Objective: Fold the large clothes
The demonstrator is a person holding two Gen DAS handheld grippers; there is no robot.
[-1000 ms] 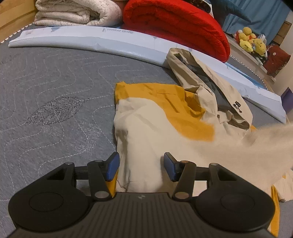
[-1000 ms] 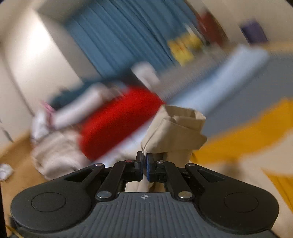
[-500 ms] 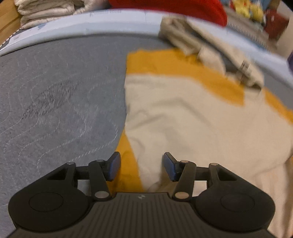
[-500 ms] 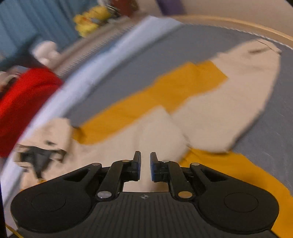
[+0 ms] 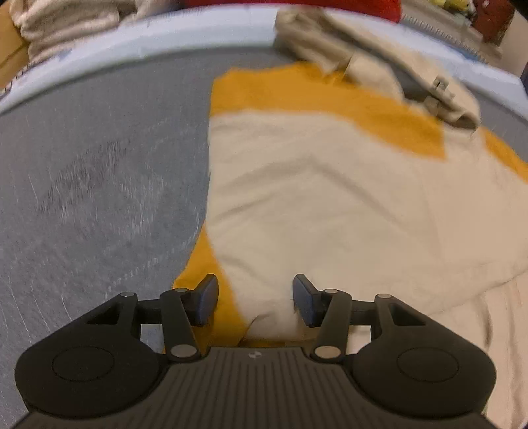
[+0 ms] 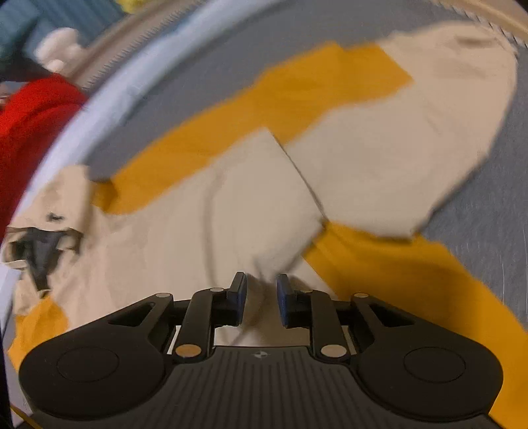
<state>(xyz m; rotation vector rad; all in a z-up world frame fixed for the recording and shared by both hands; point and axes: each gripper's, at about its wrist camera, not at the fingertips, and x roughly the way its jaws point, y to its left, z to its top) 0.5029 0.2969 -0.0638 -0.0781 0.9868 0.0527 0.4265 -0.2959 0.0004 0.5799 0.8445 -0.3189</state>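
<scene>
A large cream and mustard-yellow hooded garment (image 5: 330,198) lies spread on the grey mattress (image 5: 99,165). Its beige hood (image 5: 379,59) lies at the far end. My left gripper (image 5: 254,297) is open low over the garment's near edge, where a cream panel overlaps a yellow one. In the right wrist view the same garment (image 6: 231,204) lies flat, with a cream sleeve (image 6: 412,148) folded across to the right. My right gripper (image 6: 261,297) is open just above the cream cloth and holds nothing. The hood (image 6: 39,237) shows at the left.
A pale blue rolled mat (image 5: 165,49) borders the mattress at the back. A red quilt (image 6: 26,132) and folded beige bedding (image 5: 66,23) lie behind it. Plush toys and a curtain sit at the far edge, blurred.
My right gripper let go of the beige cloth it held up, opened, and came down over the garment. The cloth now lies flat. My left gripper moved forward, staying open.
</scene>
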